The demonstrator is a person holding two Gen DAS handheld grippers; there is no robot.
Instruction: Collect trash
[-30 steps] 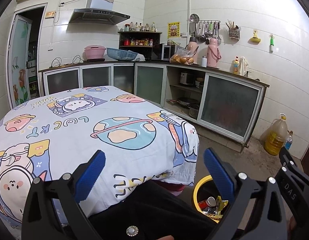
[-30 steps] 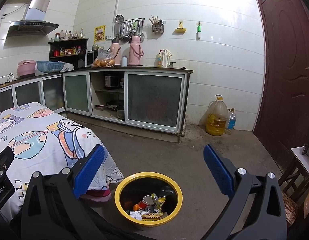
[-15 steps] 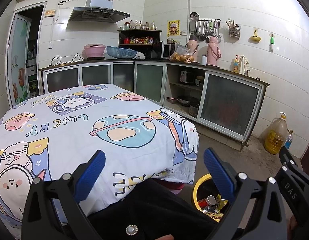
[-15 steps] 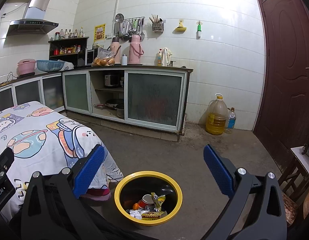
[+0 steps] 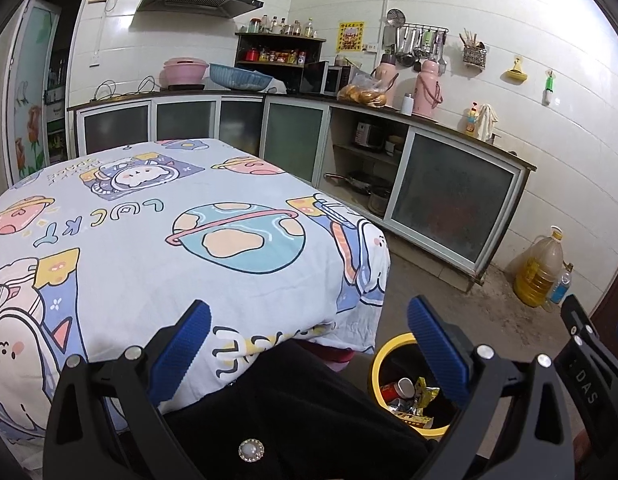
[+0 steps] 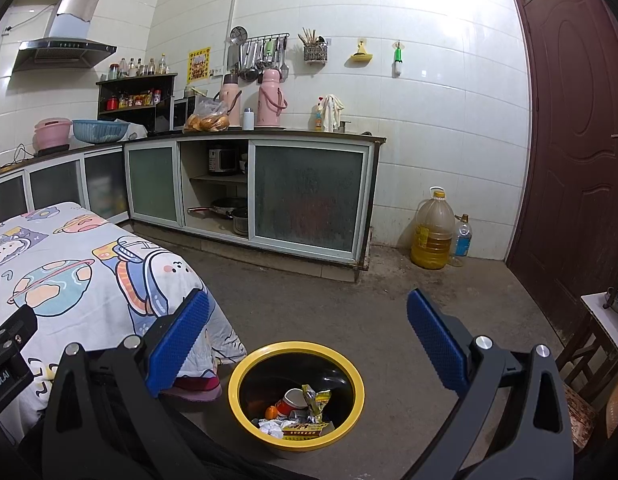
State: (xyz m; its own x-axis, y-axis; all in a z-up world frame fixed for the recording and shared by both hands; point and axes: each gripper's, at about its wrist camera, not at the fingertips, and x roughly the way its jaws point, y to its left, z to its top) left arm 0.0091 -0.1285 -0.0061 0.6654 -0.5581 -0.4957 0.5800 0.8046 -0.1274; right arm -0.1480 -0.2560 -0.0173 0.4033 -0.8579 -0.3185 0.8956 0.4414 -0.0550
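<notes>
Both my grippers are spread wide with nothing between the blue pads: the left gripper (image 5: 309, 344) hangs over the near edge of the table (image 5: 157, 248) with its cartoon cloth, above my dark clothing, and the right gripper (image 6: 307, 336) hangs above the bin (image 6: 296, 394). The bin stands on the concrete floor just beside the table's corner, yellow-rimmed and black inside. The trash (image 6: 299, 414) lies in its bottom: a red-and-white cup, crumpled wrappers, a white wad and something small and orange.
</notes>
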